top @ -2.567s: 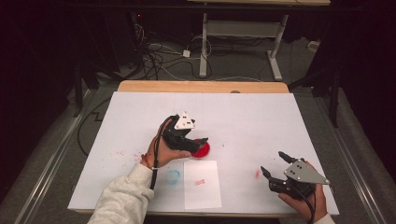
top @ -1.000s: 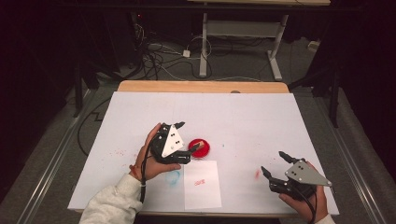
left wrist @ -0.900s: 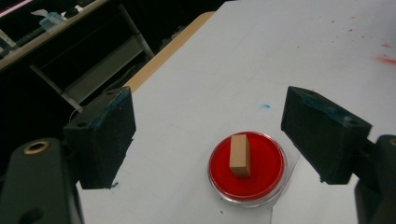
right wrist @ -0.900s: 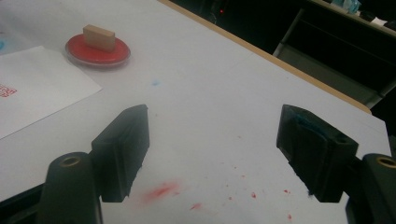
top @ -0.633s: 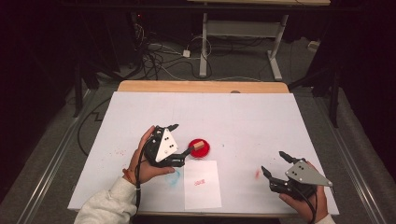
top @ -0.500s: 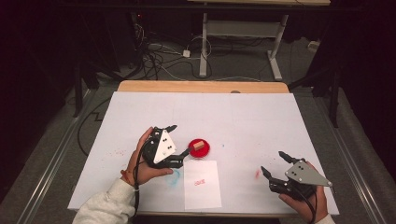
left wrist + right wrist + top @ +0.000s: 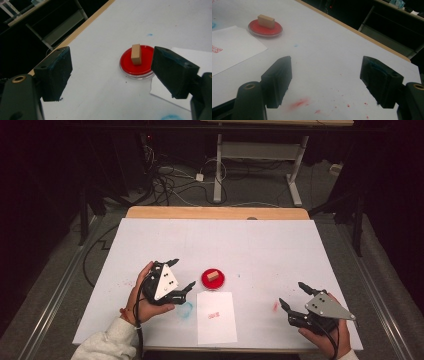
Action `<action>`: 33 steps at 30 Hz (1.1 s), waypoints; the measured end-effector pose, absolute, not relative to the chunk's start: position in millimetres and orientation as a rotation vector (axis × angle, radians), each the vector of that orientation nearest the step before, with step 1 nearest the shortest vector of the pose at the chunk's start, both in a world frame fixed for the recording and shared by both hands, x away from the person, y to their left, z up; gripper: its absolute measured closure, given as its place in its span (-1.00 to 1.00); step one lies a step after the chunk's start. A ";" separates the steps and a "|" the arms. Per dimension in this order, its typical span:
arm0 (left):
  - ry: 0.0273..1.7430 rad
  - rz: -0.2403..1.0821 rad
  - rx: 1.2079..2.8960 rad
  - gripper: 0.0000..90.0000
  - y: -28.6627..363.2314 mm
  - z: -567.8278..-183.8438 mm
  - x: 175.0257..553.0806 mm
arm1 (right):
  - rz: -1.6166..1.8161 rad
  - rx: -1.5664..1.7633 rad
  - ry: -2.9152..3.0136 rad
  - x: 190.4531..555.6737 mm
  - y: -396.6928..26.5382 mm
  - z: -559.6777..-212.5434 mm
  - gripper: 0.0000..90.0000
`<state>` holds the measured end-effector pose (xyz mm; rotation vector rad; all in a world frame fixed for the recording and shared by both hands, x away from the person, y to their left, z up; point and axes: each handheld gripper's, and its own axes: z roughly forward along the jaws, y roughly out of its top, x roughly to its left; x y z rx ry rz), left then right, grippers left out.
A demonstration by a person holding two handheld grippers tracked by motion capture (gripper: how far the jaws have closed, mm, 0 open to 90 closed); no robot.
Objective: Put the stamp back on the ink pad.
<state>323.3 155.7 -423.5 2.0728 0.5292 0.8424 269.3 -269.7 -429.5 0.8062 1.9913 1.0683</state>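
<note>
Two black grippers are held over the white surface (image 7: 260, 245). The left gripper (image 7: 180, 276), a bit left of the middle in the high view, has its jaws wide apart and holds nothing. Just to its right, in the middle of that view, sits a small tan wooden stamp block (image 7: 212, 275). It stands on a round red ink pad in a clear dish (image 7: 213, 280). Below the pad lies a white sheet of paper (image 7: 216, 318) with a small red stamp mark (image 7: 213, 314) on it. The right gripper (image 7: 295, 297), in the lower right, also has wide, empty jaws. I think the left gripper means to pick up the block. To do that well, it should go straight in, put one jaw on each side, and squeeze gently so the dish does not slide.
</note>
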 end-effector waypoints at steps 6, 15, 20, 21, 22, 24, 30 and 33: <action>0.559 0.874 2.090 -0.61 165.7 -432.8 319.6 | 1.068 0.806 1.992 269.2 -269.3 -429.7 -0.42; 0.631 0.900 2.094 -0.61 184.9 -447.5 311.9 | 1.070 0.818 1.988 270.1 -270.4 -430.2 -0.42; 0.672 0.880 2.086 -0.61 196.7 -453.6 307.3 | 1.065 0.817 1.990 270.4 -270.3 -430.4 -0.42; 0.676 0.874 2.093 -0.61 198.6 -455.0 306.4 | 1.066 0.820 1.989 270.4 -270.3 -430.3 -0.42; 0.681 0.867 2.101 -0.61 200.3 -456.8 305.4 | 1.069 0.822 1.988 270.4 -270.4 -430.3 -0.42; 0.693 0.866 2.117 -0.61 203.9 -459.8 303.6 | 1.066 0.822 1.989 270.4 -270.2 -430.5 -0.42; 0.747 0.819 2.121 -0.63 216.2 -466.3 296.8 | 1.064 0.818 1.993 270.4 -270.1 -431.5 -0.42; 0.759 0.793 2.139 -0.63 217.8 -469.5 292.9 | 1.064 0.816 1.993 270.1 -270.5 -431.6 -0.42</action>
